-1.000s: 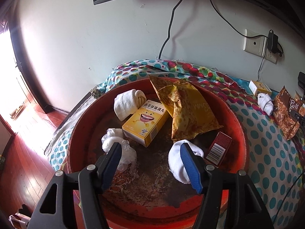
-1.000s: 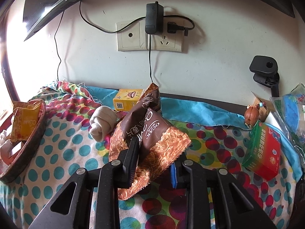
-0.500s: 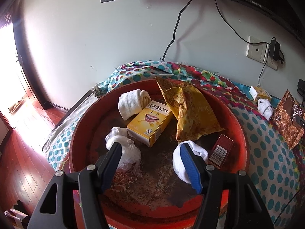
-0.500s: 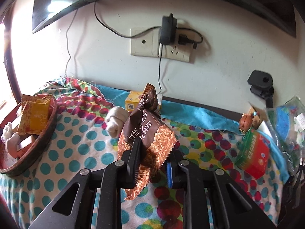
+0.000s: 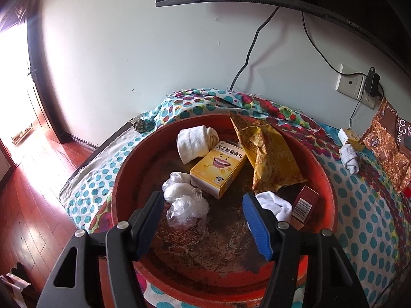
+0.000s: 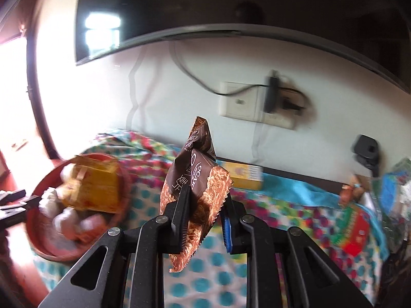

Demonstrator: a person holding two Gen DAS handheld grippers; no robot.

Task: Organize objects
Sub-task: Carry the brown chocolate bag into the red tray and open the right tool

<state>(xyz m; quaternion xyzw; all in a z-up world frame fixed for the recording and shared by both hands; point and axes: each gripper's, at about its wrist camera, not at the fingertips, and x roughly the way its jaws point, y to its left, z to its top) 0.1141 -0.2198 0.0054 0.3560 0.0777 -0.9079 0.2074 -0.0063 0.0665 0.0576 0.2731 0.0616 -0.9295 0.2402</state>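
Right hand-held gripper [image 6: 203, 213] is clamped on the brown snack bag [image 6: 195, 192], pinching it low on one side, so most of the bag stands above the jaws and a crinkled tail hangs below. The bag is in the air over the dotted cloth on the tabletop [image 6: 231, 269], to the right of the red tray [image 5: 331, 197].

Left hand-held gripper [image 5: 203, 220] hovers over the tray with jaws apart and nothing between them.

Risks as I read them:
- Foil is slick and the grip is off-centre. A fast swing could let the bag twist or slip out short of the tray. The right view is motion-blurred, so speed looks like a real factor.
- Tray is already crowded: yellow box [image 5: 218, 166], yellow snack bag [image 5: 272, 159], rolled socks [image 5: 195, 143], plastic-wrapped bundle [image 5: 185, 202], small red box [image 5: 305, 202]. Free floor is mostly at the near edge, right under the left hand-held gripper, so the two tools could collide there.
- Dropped on the yellow bag's slope, it may slide towards the rim.
- Squeezing hard may crush the contents.
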